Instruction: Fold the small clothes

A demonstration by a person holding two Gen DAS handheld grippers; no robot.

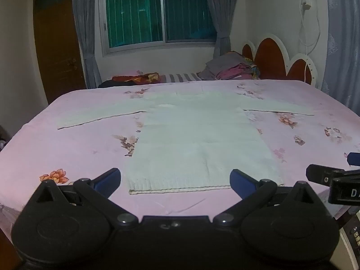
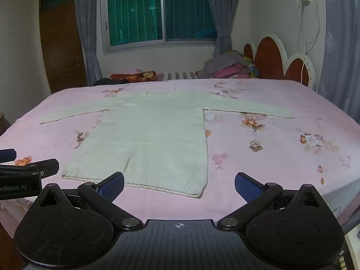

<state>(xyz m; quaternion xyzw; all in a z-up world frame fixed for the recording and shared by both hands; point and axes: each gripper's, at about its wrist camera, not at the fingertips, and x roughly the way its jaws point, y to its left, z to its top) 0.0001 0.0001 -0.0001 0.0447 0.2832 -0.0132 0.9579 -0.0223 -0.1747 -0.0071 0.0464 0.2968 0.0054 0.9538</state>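
Observation:
A small pale knit sweater (image 1: pixel 198 139) lies flat on the pink floral bed sheet (image 1: pixel 78 148), both sleeves spread out, hem toward me. It also shows in the right wrist view (image 2: pixel 148 135). My left gripper (image 1: pixel 175 180) is open and empty, hovering just before the hem. My right gripper (image 2: pixel 179 183) is open and empty, near the hem's right corner. The right gripper's tip shows at the right edge of the left wrist view (image 1: pixel 326 176). The left gripper's tip shows at the left edge of the right wrist view (image 2: pixel 33 168).
A pile of folded clothes (image 1: pixel 234 68) sits at the far side by the red and white headboard (image 1: pixel 279 58). More dark and red cloth (image 1: pixel 135 78) lies at the far left. A window with curtains (image 1: pixel 157 15) and a wooden door (image 1: pixel 58 49) are behind.

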